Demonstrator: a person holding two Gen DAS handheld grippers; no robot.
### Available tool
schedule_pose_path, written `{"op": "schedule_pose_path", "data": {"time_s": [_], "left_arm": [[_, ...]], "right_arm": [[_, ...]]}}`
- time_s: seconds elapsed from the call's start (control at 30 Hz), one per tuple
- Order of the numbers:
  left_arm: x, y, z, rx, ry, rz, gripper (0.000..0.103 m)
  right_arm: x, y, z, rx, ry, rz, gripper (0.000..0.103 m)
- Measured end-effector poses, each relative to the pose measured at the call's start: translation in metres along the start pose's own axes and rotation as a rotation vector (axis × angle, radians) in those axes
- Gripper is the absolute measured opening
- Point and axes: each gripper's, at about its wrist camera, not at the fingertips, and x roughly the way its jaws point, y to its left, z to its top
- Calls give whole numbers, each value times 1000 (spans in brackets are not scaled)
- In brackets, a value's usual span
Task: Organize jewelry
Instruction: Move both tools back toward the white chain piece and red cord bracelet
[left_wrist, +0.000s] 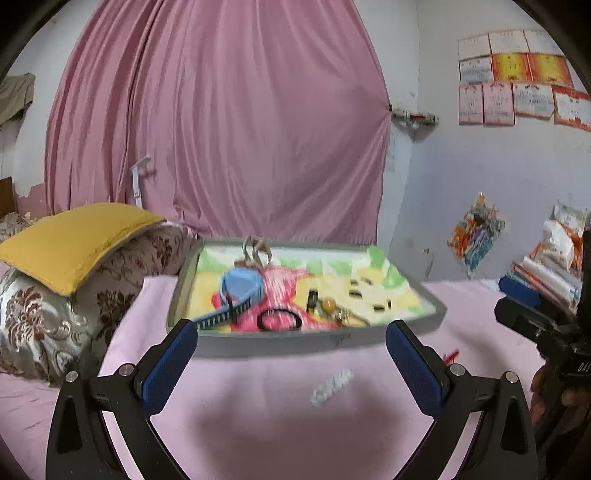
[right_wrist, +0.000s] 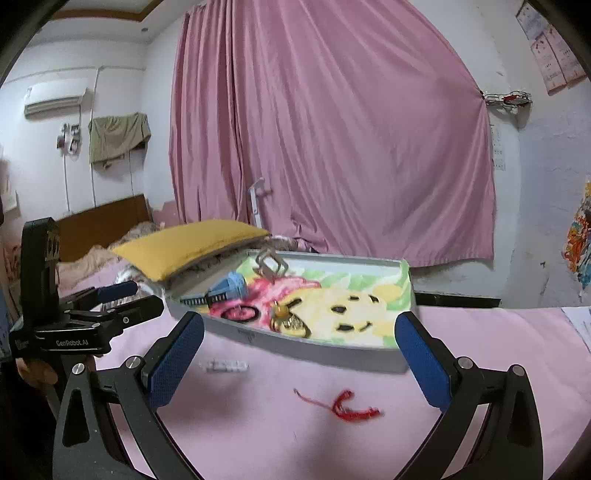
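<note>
A grey tray (left_wrist: 258, 345) with a cartoon lining sits on the pink bedsheet; it also shows in the right wrist view (right_wrist: 332, 354). In it lie a blue cup (left_wrist: 242, 282), a dark comb (left_wrist: 225, 314), a black hair band (left_wrist: 279, 319), gold jewelry (left_wrist: 345, 315) and a silver clip (left_wrist: 255, 249). A white beaded bracelet (left_wrist: 330, 386) and a red string (right_wrist: 347, 404) lie on the sheet in front of the tray. My left gripper (left_wrist: 291, 350) is open and empty above the bracelet. My right gripper (right_wrist: 299, 343) is open and empty above the red string.
A yellow pillow (left_wrist: 74, 240) on floral cushions lies left of the tray. A pink curtain (left_wrist: 221, 129) hangs behind. Books and packets (left_wrist: 546, 273) are stacked at the right. The left gripper's body (right_wrist: 74, 317) shows at the right wrist view's left.
</note>
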Motion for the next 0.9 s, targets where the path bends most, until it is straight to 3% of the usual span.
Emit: {"op": "schedule_pose_path", "data": {"time_s": [0.17, 0.53, 0.6, 0.67, 0.73, 0.9], "left_arm": [[0, -4, -10, 3, 59, -3, 102], [30, -12, -15, 68, 288, -76, 102], [38, -12, -16, 73, 320, -101, 99], [46, -12, -17, 84, 347, -110, 87], [55, -11, -18, 87, 378, -123, 83], [72, -12, -22, 95, 438, -155, 73]], "right_arm": [[-6, -2, -8, -36, 57, -2, 101], [25, -1, -23, -148, 351, -19, 101], [33, -6, -26, -135, 386, -21, 101], [40, -14, -29, -106, 414, -23, 101], [46, -20, -33, -90, 433, -28, 100], [58, -26, -34, -62, 461, -15, 87]]}}
